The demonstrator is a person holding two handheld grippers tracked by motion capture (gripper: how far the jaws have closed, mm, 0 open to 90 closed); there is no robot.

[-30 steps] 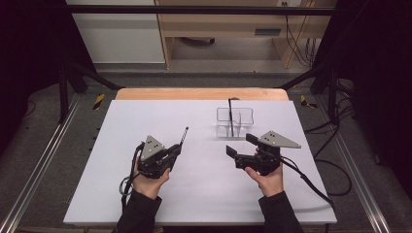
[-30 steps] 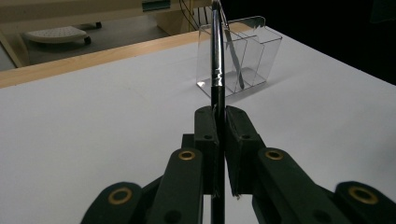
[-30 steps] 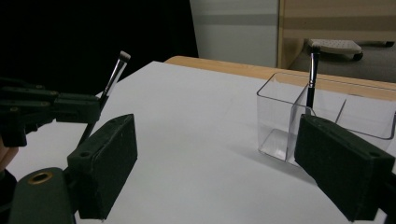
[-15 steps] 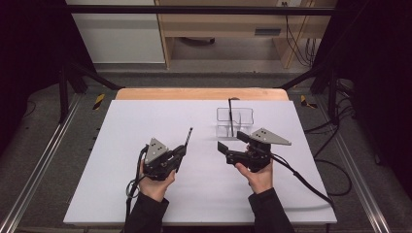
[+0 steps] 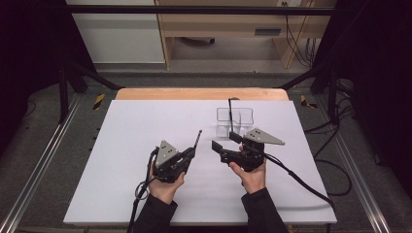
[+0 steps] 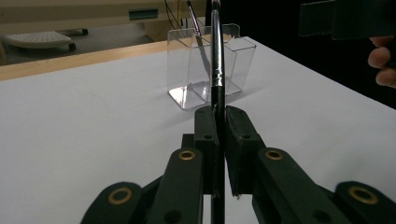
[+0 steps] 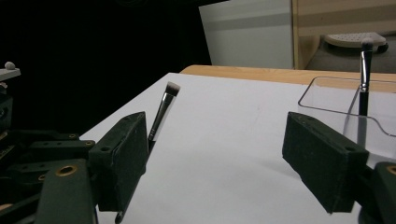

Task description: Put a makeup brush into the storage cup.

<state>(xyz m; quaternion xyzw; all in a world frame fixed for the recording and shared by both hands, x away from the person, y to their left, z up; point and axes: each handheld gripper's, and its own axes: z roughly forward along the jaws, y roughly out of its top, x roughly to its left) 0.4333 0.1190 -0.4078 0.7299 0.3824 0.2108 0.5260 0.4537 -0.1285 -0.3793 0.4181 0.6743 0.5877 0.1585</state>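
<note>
left tongs (image 6: 218, 122): clamped on makeup brush (image 6: 215, 60) | right tongs (image 7: 229, 154): apart, just been closing, empty

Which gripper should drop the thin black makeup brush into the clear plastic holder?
Left. The left gripper is already shut on the thin black makeup brush, aimed at the clear plastic holder; the right gripper is open and empty.

Looks like a lab: white table (image 5: 145, 145) on a metal frame (image 5: 39, 165), black curtains (image 5: 29, 58) at 9 and 3 o'clock, cables (image 5: 335, 160) across the floor.
</note>
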